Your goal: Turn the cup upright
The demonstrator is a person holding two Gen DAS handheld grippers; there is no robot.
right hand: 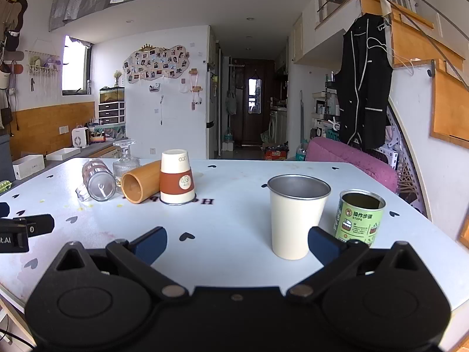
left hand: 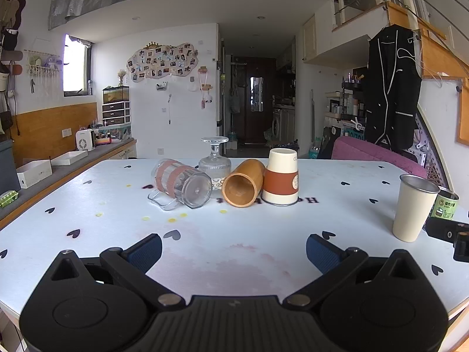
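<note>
Several cups stand in a group mid-table. A clear glass mug [left hand: 180, 183] [right hand: 96, 180] lies on its side. A bamboo cup [left hand: 243, 182] [right hand: 140, 184] lies on its side, mouth toward me. A paper cup with a brown sleeve [left hand: 281, 176] [right hand: 176, 177] stands upside down. A goblet [left hand: 215, 162] [right hand: 126, 160] stands upside down behind them. A cream metal cup [left hand: 414, 206] [right hand: 296, 215] stands upright. My left gripper [left hand: 234, 250] is open and empty, short of the group. My right gripper [right hand: 237, 245] is open and empty, its right finger beside the cream cup.
A green tin [right hand: 359, 217] [left hand: 444, 205] stands open to the right of the cream cup. The white table [left hand: 234, 234] carries heart prints and a pink stain. A counter with boxes [left hand: 32, 173] runs along the left. A purple chair [right hand: 351, 158] is behind the table.
</note>
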